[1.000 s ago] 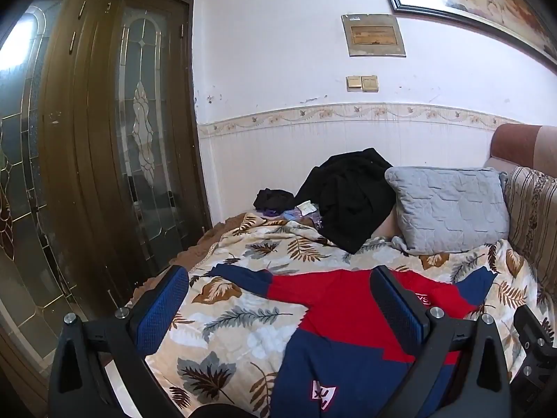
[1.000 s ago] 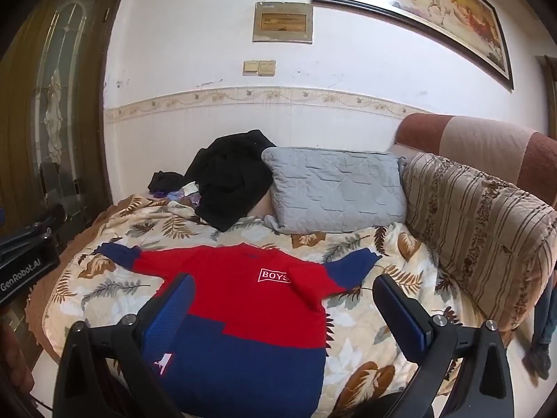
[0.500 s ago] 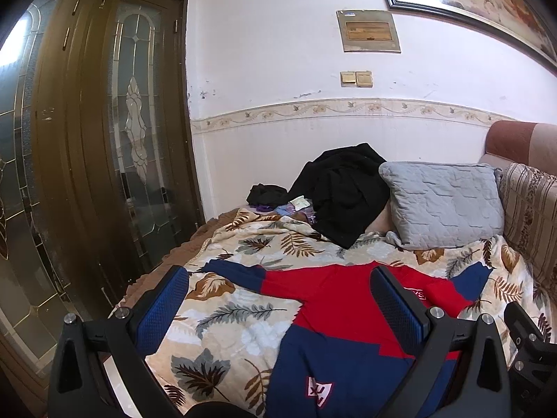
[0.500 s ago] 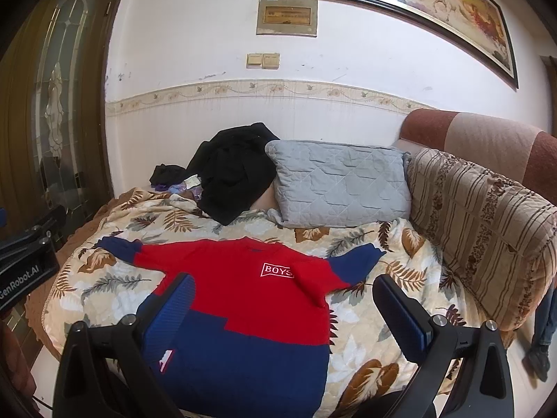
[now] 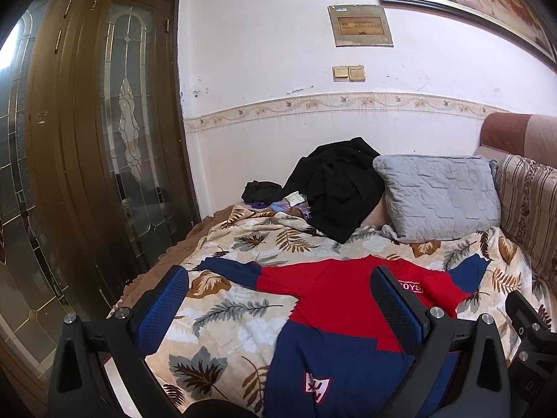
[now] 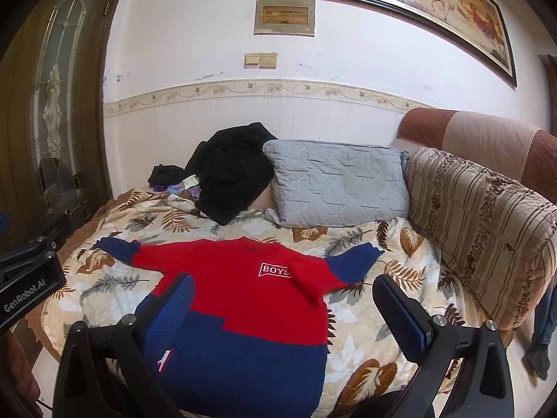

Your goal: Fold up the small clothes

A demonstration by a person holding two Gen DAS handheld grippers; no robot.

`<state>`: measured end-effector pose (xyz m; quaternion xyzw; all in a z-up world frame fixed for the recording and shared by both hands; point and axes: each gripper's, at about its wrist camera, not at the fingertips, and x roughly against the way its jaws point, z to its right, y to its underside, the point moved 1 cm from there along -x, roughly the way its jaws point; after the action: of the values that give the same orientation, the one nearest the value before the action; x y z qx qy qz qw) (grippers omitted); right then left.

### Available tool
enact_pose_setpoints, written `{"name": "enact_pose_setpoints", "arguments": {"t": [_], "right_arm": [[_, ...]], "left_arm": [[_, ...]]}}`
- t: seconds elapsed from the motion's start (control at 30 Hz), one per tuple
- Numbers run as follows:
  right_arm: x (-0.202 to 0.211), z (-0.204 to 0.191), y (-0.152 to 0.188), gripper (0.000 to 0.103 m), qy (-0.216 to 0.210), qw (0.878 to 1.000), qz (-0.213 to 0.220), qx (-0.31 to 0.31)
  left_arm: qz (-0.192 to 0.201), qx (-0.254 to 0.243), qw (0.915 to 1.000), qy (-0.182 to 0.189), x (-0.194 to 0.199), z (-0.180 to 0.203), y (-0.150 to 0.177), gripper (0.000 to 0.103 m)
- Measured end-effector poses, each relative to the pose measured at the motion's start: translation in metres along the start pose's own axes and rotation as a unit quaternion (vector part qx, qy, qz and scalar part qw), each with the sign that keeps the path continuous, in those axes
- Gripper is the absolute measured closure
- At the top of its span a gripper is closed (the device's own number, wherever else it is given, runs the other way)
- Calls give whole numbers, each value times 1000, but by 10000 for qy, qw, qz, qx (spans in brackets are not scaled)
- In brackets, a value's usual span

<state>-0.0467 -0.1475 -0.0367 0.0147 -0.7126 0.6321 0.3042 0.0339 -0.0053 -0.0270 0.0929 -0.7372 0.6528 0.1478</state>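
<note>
White walls with a patterned border strip frame a bed [image 6: 365, 317] covered in a leaf-print blanket, with a dark wooden glass-panelled door [image 5: 87, 160] to the left and a large framed painting [image 6: 428, 10] hanging above. A red and navy child's sweater [image 6: 243, 299] marked "BOYS" lies flat and face up across the middle of the blanket, both navy-cuffed sleeves spread out to the sides and its navy hem toward the near edge of the bed. Behind it, against the wall, a heap of black clothes [image 6: 233, 174] leans beside a grey quilted pillow [image 6: 337, 181], with a striped brown cushion [image 6: 480, 223] along the right side. The left gripper [image 5: 278, 310] hangs above the sweater's left half, its blue-padded jaws spread wide with nothing between them. The right gripper [image 6: 282, 313] hangs above the sweater's lower right part, its jaws likewise wide apart and empty. Neither gripper can be seen touching the fabric. The body of the left gripper shows at the left edge of the right wrist view.
</note>
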Motion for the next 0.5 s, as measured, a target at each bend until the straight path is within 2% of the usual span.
{"name": "enact_pose_setpoints", "arguments": {"t": [0.5], "right_arm": [[-1, 1, 2, 0, 1, 10000, -1, 1]], "left_arm": [[-60, -11, 10000, 8, -4, 0, 4, 0]]}}
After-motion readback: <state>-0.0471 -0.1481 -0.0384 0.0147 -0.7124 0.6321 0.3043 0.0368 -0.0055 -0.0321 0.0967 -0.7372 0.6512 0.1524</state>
